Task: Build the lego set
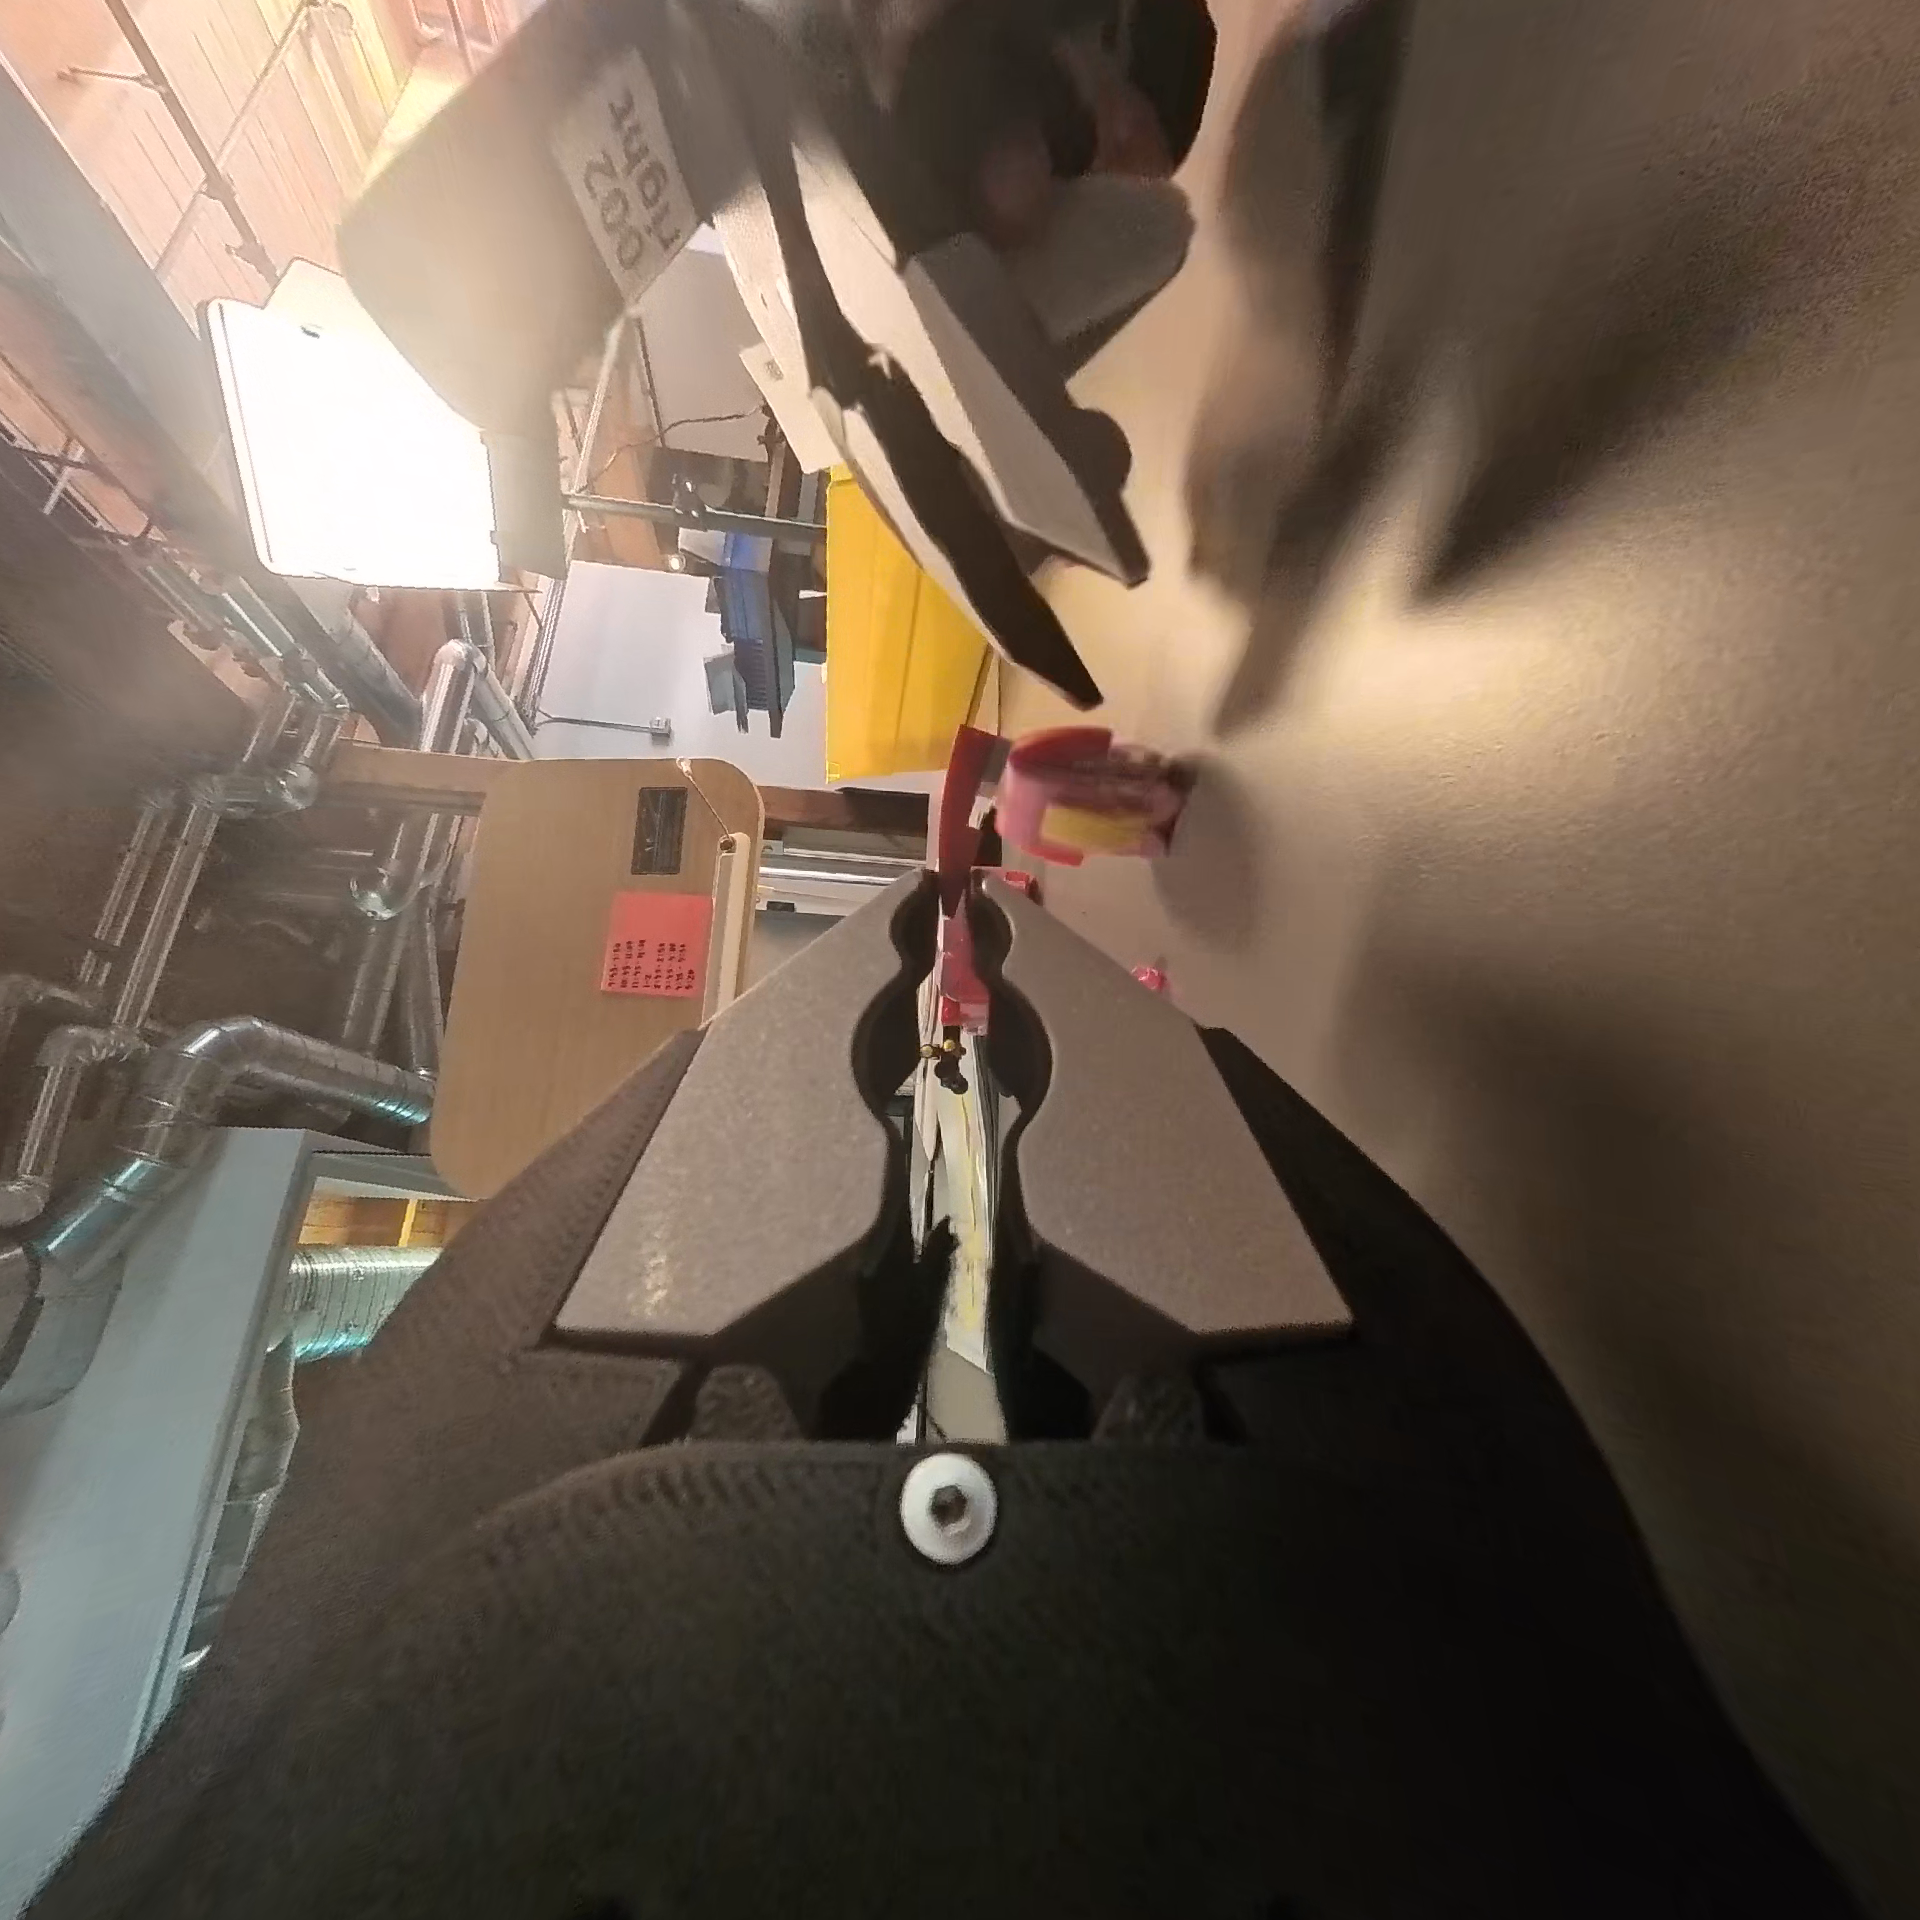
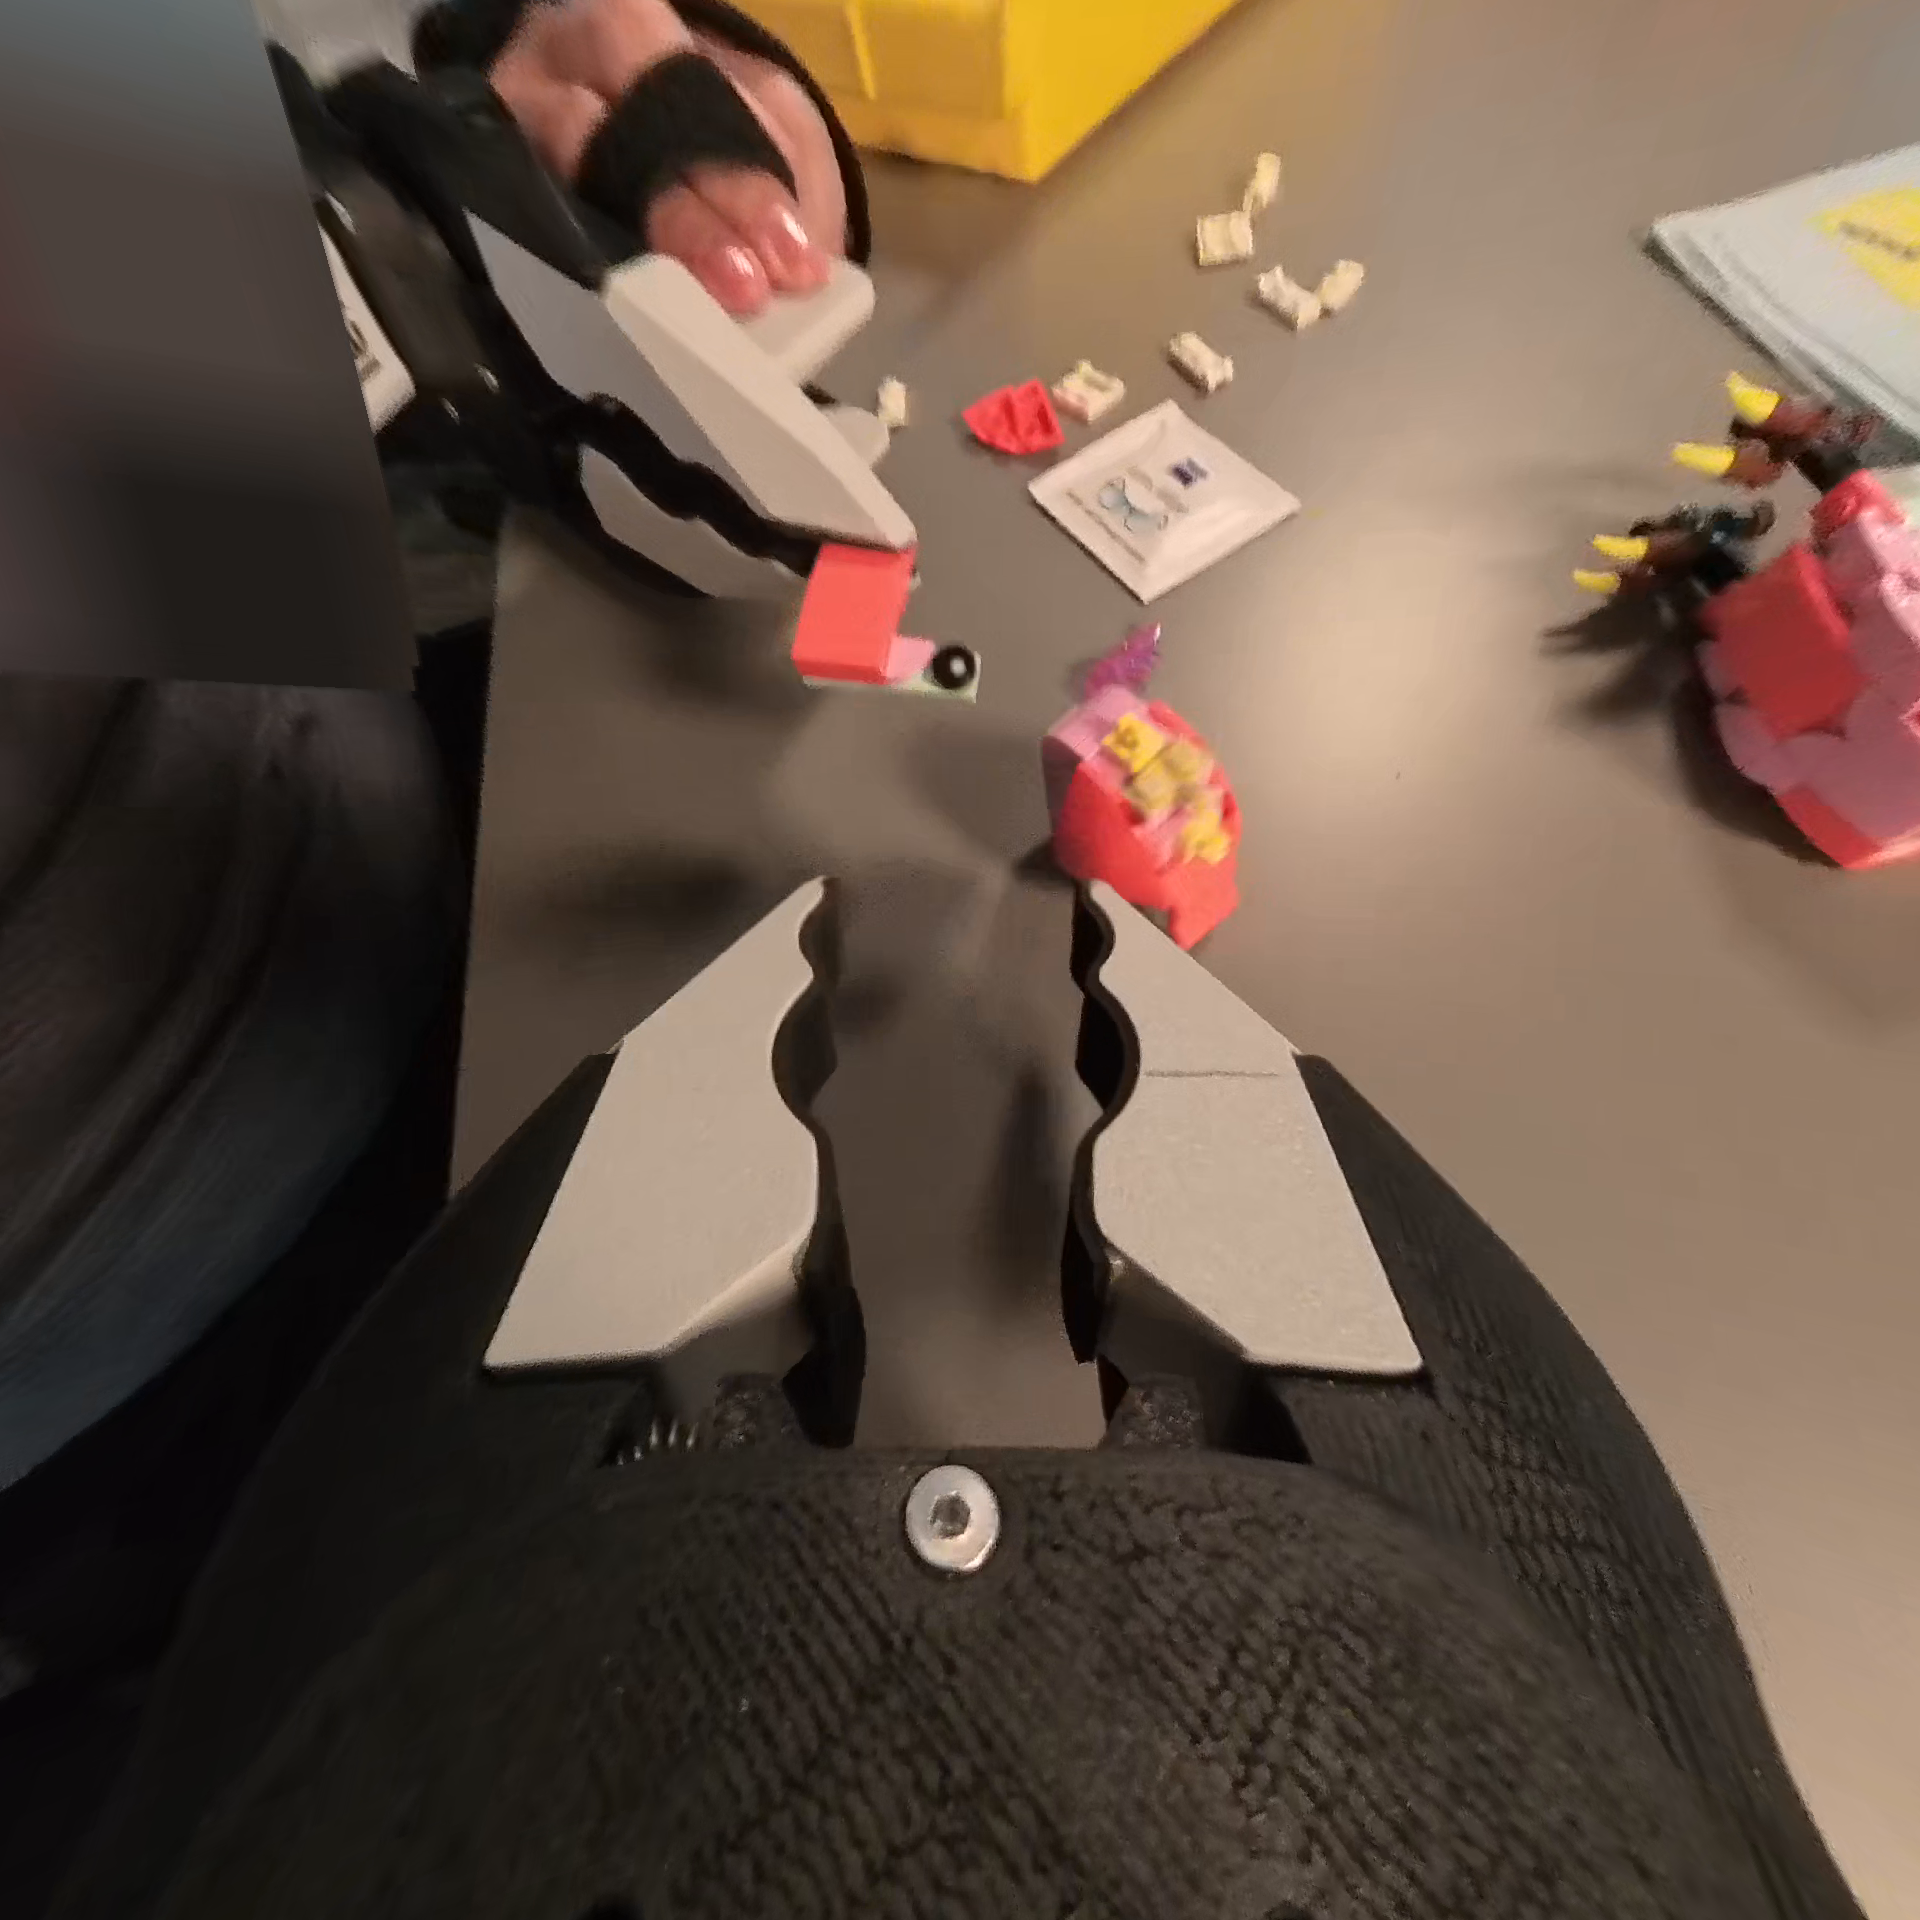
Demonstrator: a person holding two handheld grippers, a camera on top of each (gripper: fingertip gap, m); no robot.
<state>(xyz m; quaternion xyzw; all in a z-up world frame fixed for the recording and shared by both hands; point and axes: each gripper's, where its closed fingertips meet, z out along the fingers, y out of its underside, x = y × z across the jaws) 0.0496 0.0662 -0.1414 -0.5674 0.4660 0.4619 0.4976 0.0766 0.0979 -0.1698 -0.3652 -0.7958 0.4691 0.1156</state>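
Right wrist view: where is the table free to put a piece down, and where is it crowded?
Free: the table between the open right gripper and the left gripper holding a red piece. Crowded: cream bricks, packet and pink model on the right.

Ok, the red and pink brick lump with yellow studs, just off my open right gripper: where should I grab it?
Probably across the smooth red flanks of the lump, coming from above with the right gripper. The yellow studded face tilts up and is bumpy, while the red sides look flatter for the pads.
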